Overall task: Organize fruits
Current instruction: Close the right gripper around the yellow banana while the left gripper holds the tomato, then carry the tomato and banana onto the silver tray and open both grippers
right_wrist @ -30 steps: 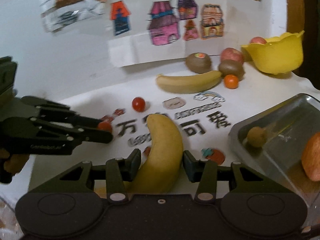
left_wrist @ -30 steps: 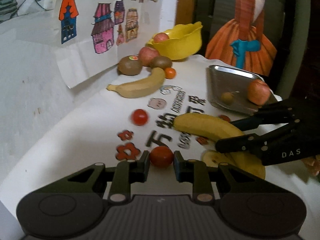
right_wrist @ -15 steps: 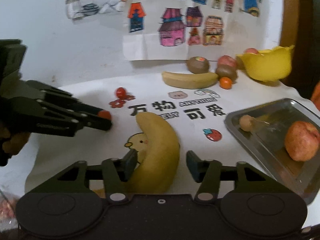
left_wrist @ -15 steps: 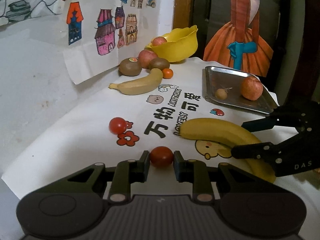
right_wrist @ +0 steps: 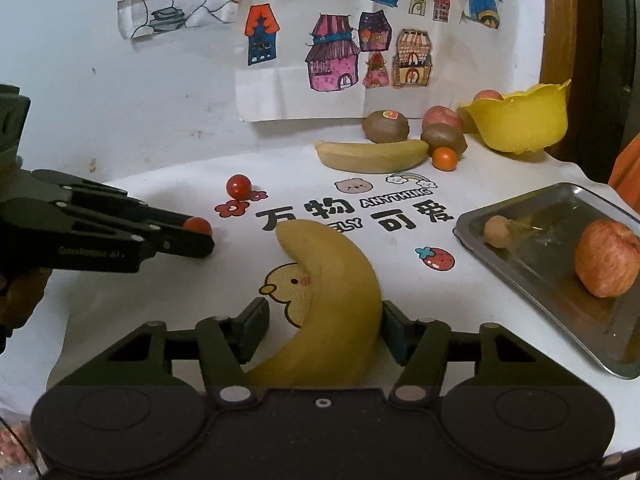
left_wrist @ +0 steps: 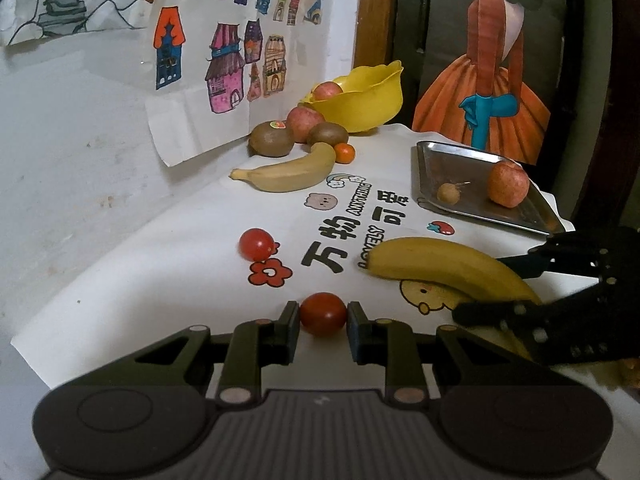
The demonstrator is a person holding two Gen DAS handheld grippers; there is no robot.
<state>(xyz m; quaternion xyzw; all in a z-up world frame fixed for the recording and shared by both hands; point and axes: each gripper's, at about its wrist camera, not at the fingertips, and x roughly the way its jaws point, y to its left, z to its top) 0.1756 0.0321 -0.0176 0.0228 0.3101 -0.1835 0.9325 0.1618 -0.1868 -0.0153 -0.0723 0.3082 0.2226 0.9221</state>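
1. Two bananas are in view: the yellow banana point(right_wrist: 332, 296) lies on the white printed cloth point(right_wrist: 160, 280) covering the counter, its long axis running from the right gripper point(right_wrist: 322, 330) away toward the wall, blunt tip pointing at the printed characters, curve bowing to the right.
2. The right jaws stand released, one on each side of this banana's near end; the right one touches or nearly touches the peel, the left one stands clear.
3. The left gripper point(left_wrist: 323, 320) has its jaws clenched on one cherry tomato point(left_wrist: 323, 314), low over the cloth's near edge.
4. One second cherry tomato point(left_wrist: 257, 244) sits loose beside a printed flower.
5. The paler banana point(left_wrist: 288, 174) lies crosswise near the wall.
6. Two kiwis point(left_wrist: 271, 140) and one small orange point(left_wrist: 344, 153) cluster beside it.
7. Three apples: one on the cloth point(left_wrist: 304, 119), one in the yellow bowl point(left_wrist: 360, 96), one point(left_wrist: 508, 184) on the steel tray point(left_wrist: 448, 160) with one small brown fruit point(left_wrist: 448, 193).
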